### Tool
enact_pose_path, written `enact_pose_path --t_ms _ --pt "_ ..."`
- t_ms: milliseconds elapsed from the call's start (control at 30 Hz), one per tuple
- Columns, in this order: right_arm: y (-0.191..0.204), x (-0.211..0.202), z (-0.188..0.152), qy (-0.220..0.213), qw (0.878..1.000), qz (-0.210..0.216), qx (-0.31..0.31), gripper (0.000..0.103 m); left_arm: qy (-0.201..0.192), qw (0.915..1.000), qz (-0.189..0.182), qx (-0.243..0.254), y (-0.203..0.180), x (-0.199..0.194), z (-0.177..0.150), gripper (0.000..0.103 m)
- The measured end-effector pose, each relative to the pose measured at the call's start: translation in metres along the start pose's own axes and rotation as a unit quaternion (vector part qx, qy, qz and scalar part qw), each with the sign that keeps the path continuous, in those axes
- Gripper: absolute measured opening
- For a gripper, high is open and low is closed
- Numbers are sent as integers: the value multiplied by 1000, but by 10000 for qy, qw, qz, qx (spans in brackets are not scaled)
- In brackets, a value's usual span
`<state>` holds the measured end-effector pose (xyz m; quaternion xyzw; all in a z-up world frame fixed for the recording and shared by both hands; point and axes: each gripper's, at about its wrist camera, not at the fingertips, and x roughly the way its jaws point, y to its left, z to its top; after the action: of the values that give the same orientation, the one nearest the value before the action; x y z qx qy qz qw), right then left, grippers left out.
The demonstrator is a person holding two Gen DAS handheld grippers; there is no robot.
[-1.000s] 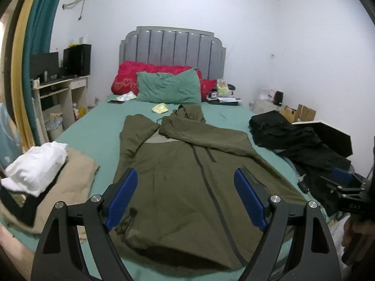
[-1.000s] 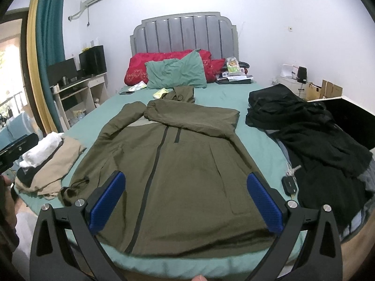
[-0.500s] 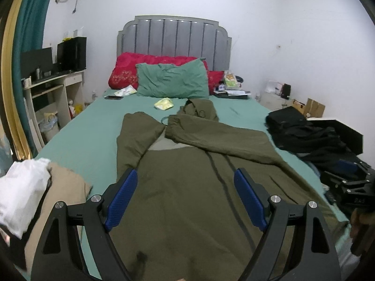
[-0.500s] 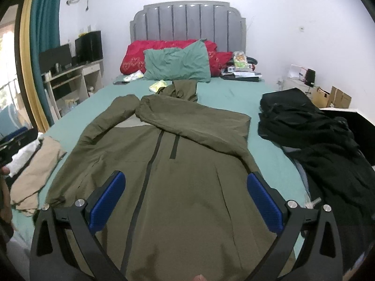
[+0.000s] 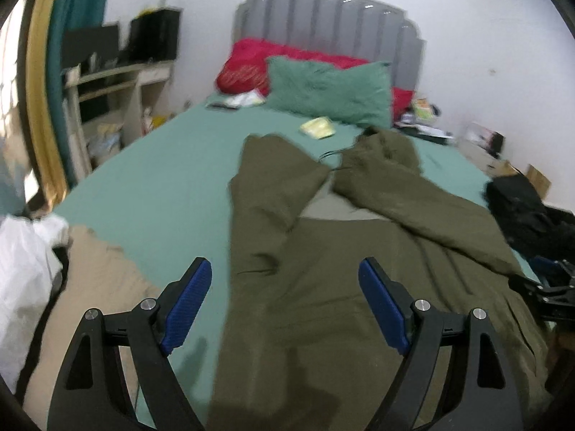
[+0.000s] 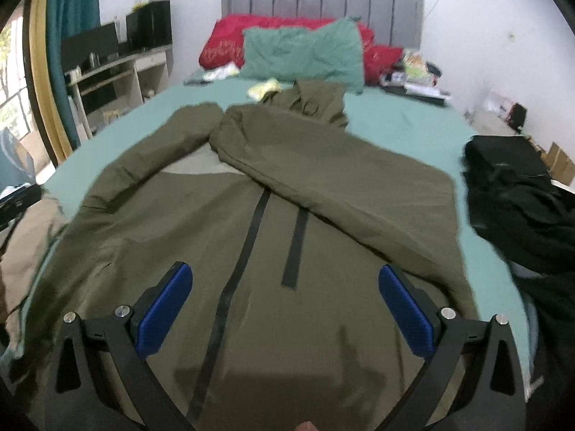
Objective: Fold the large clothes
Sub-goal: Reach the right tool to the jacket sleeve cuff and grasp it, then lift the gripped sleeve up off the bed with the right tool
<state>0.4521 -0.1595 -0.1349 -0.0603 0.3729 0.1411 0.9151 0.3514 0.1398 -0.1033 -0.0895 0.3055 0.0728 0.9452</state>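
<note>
An olive green hooded jacket [image 6: 273, 237] lies spread front up on the green bed sheet [image 5: 161, 186], with its right sleeve folded across the chest and a black zipper down the middle. The same jacket [image 5: 323, 287] fills the lower right of the left wrist view. My left gripper [image 5: 284, 301] hovers open above the jacket's left side, by its straight left sleeve. My right gripper [image 6: 285, 301] hangs open low over the jacket's middle, its shadow on the cloth. Neither holds anything. The right gripper [image 5: 550, 287] also shows at the right edge of the left wrist view.
A beige garment [image 5: 97, 287] with white cloth [image 5: 21, 273] on it lies at the bed's left corner. Black clothes [image 6: 521, 208] are piled on the right. A green pillow [image 6: 302, 54] and a red one [image 6: 230, 43] rest against the grey headboard. A desk [image 6: 118, 72] stands at the left wall.
Both grippers have come forward and lower over the jacket, which now fills more of each view. Both stay open. The jacket itself has not moved.
</note>
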Motion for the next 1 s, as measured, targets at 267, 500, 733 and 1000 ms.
enact_pose_path --t_ms 267,500,733,1000 --pt "25 120 75 209 9998 9 -21 102 282 9992 154 -220 40 28 9 87" --pt "58 217 122 440 9981 141 418 99 637 9963 -34 -575 71 42 18 86" --pt "86 260 134 730 9964 -275 343 86 698 9962 -155 -498 83 26 7 86" --pt "87 211 155 56 9989 395 257 6 761 9947 -295 -632 98 17 5 86"
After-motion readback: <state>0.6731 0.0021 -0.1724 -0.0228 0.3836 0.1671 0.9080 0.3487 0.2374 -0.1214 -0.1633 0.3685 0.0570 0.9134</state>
